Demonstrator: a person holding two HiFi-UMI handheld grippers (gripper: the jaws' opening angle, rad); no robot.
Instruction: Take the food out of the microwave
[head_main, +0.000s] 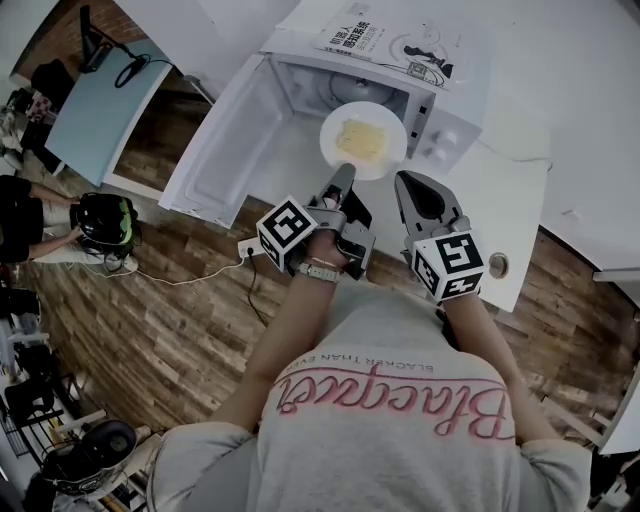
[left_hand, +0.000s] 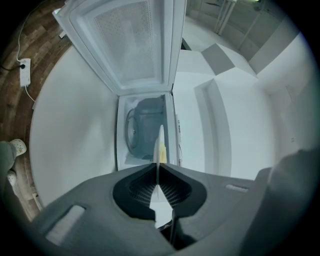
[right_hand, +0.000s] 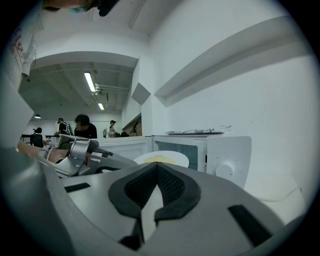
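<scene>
Head view: left hand-held gripper (head_main: 344, 176) grips plate (head_main: 392, 160) (microwave (head_main: 441, 131) open).

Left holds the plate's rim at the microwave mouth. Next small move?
Probably draw the left gripper back level toward you: its jaws are shut on the plate at its near rim, food lies uncovered on it, and it hangs at the open front of the microwave.

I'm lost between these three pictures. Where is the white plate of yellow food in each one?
Head view: the plate is upper middle, just before the open microwave.
Left gripper view: edge-on, a thin white upright line at centre, clamped in the left gripper.
Right gripper view: centre, just above the right gripper.
Shared landmark: the microwave, behind the plate in both gripper views.
</scene>
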